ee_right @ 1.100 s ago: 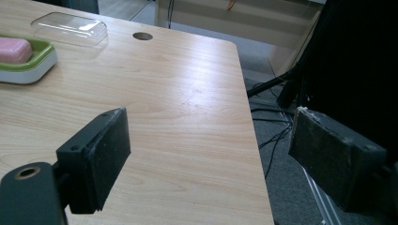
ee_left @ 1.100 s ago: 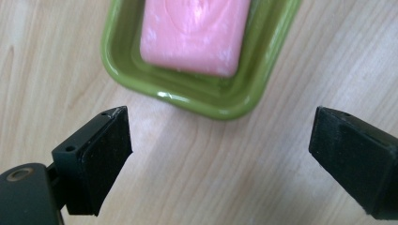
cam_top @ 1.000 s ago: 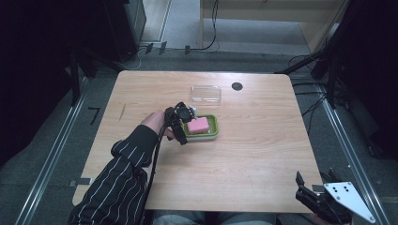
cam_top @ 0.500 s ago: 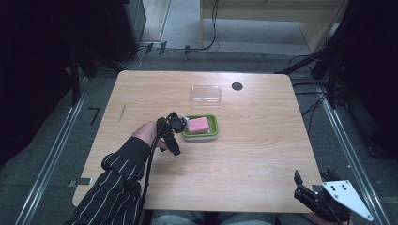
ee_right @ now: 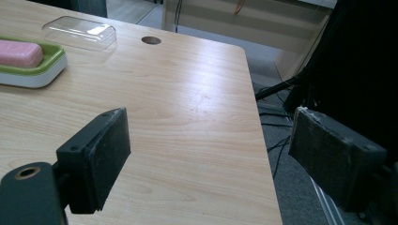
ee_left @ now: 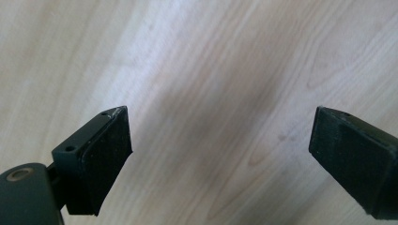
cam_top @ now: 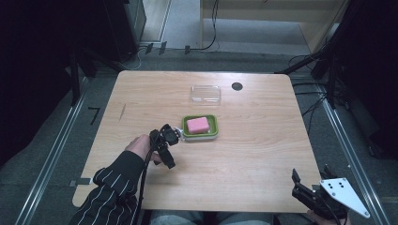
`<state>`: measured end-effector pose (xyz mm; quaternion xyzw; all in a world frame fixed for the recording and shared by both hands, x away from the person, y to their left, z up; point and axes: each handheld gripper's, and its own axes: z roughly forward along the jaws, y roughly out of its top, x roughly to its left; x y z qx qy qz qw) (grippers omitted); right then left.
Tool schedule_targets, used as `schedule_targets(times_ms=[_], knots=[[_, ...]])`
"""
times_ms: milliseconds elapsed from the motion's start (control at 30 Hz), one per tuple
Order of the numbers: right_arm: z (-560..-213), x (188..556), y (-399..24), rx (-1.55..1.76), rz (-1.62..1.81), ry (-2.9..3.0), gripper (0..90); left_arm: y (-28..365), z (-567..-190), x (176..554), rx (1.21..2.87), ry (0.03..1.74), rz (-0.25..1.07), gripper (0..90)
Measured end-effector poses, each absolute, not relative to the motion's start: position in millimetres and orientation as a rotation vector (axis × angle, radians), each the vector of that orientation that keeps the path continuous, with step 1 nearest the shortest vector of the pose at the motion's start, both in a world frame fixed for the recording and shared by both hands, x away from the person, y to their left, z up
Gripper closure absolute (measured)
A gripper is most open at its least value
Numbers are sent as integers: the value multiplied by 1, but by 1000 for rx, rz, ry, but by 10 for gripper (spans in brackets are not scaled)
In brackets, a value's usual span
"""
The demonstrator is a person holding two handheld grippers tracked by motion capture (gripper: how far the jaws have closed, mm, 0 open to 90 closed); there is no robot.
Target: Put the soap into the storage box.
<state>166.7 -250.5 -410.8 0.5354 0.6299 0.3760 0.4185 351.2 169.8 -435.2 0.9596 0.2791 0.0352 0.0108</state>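
The left gripper [cam_top: 165, 151] is hovering wide open and empty over bare table [cam_top: 263, 154], just beside the green dish [cam_top: 212, 126] holding the pink soap [cam_top: 197, 124] near the table's middle. Best to be lining up squarely with the soap before closing.

No text, label, brand, number or sign could be read anywhere in these views, neither on the wooden table nor on the things lying on it.
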Motion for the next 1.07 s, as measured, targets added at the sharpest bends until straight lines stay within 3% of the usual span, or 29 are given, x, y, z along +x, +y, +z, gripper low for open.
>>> schedule_targets(times_ms=[1067], knots=[[-411,175,-246,1323,958,1605,137,192,-446,318,2991,969,81,63]])
